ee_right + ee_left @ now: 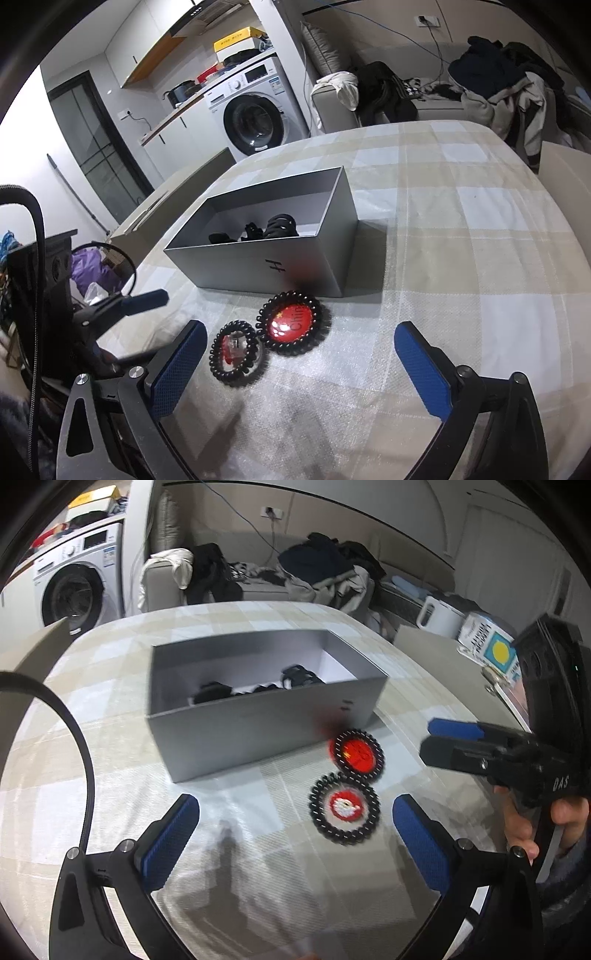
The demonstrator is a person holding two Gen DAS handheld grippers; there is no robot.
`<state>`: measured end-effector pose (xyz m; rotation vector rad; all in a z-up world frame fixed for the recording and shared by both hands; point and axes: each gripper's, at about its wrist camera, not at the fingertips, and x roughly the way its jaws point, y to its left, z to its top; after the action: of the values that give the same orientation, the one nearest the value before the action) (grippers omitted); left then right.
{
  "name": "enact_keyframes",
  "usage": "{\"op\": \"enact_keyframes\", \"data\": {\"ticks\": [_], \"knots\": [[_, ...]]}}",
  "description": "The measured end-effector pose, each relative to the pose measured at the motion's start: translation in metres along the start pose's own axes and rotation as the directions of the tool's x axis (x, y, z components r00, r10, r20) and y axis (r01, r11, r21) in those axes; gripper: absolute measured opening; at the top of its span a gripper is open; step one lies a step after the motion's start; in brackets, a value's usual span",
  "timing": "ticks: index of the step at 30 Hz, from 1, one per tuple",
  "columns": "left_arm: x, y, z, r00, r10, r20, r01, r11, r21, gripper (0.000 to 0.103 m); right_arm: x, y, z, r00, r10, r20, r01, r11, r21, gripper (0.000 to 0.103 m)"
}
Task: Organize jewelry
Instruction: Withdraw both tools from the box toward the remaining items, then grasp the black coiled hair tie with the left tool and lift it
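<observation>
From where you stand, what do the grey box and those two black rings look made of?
Grey box: probably cardboard with a matte finish; thin straight walls, sharp folded corners, dull sheen. Black rings: likely glossy plastic coil, like spiral hair ties; beaded loops catch highlights. Each encircles a round badge, which looks like shiny coated metal or plastic, though that's uncertain.
</observation>
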<state>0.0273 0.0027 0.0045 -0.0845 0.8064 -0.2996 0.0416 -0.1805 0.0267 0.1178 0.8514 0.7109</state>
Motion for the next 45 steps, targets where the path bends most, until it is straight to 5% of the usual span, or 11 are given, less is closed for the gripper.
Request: {"op": "enact_keyframes", "data": {"ticks": [13,19,36,45], "knots": [[0.010,-0.025,-0.006,0.996,-0.063,-0.059,0.070,0.988,0.139,0.082,-0.005,-0.011,-0.010,0.999,0.041,-0.036,-0.041,0.999,0.020,0.102],[0.021,-0.027,-0.006,0.994,-0.028,-0.107,0.047,0.984,0.174,0.058,-0.008,-0.014,-0.010,0.998,0.053,-0.027,-0.052,0.998,0.038,0.102],[0.021,-0.029,-0.004,0.994,-0.005,-0.110,0.028,0.979,0.203,0.042,-0.008,-0.013,-0.010,0.998,0.056,-0.030,-0.055,0.997,0.047,0.102],[0.012,-0.029,-0.002,0.996,-0.014,-0.085,0.031,0.981,0.192,0.042,-0.009,-0.012,-0.011,0.998,0.058,-0.024,-0.057,0.997,0.050,0.102]]}}
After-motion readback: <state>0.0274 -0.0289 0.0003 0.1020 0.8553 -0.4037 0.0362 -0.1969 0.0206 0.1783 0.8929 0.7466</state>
